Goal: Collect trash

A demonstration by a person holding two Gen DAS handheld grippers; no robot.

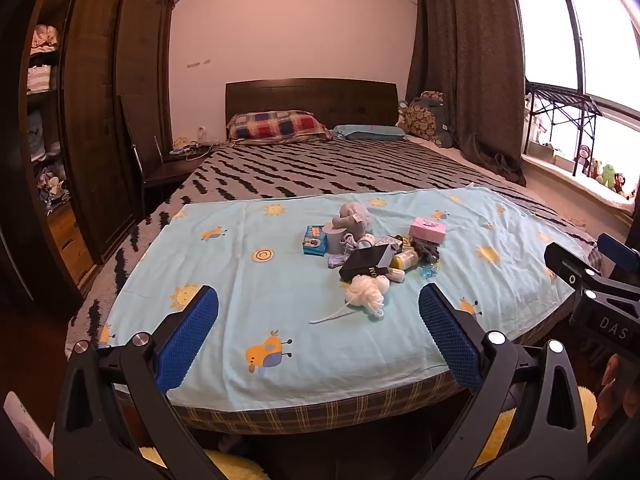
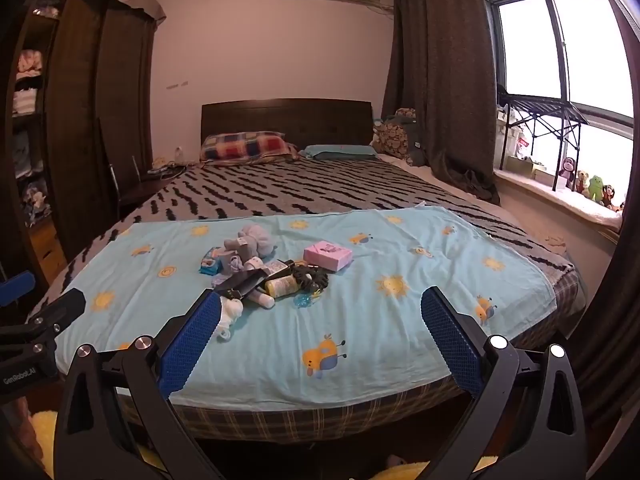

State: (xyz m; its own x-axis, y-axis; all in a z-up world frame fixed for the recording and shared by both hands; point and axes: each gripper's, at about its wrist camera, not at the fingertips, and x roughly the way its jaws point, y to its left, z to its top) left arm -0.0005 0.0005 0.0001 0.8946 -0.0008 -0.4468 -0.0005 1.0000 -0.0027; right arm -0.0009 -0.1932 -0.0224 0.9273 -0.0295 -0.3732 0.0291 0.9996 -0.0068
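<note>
A pile of small items lies on the light blue sheet (image 1: 280, 292) at the foot of the bed: a black box (image 1: 366, 267), a pink box (image 1: 428, 229), a grey plush toy (image 1: 352, 216), a white pompom with a string (image 1: 366, 296), a yellow jar (image 1: 406, 259) and a blue wipes packet (image 1: 315, 240). The right wrist view shows the same pile, with the pink box (image 2: 328, 255) and yellow jar (image 2: 282, 285). My left gripper (image 1: 319, 336) is open and empty, held before the bed's foot edge. My right gripper (image 2: 320, 340) is open and empty, beside it.
A dark wardrobe (image 1: 100, 120) with open shelves stands at the left, a chair (image 1: 160, 164) by the bed. Pillows (image 1: 276, 126) lie at the headboard. A curtain (image 1: 460, 60) and a window sill with toys (image 1: 600, 172) are at the right.
</note>
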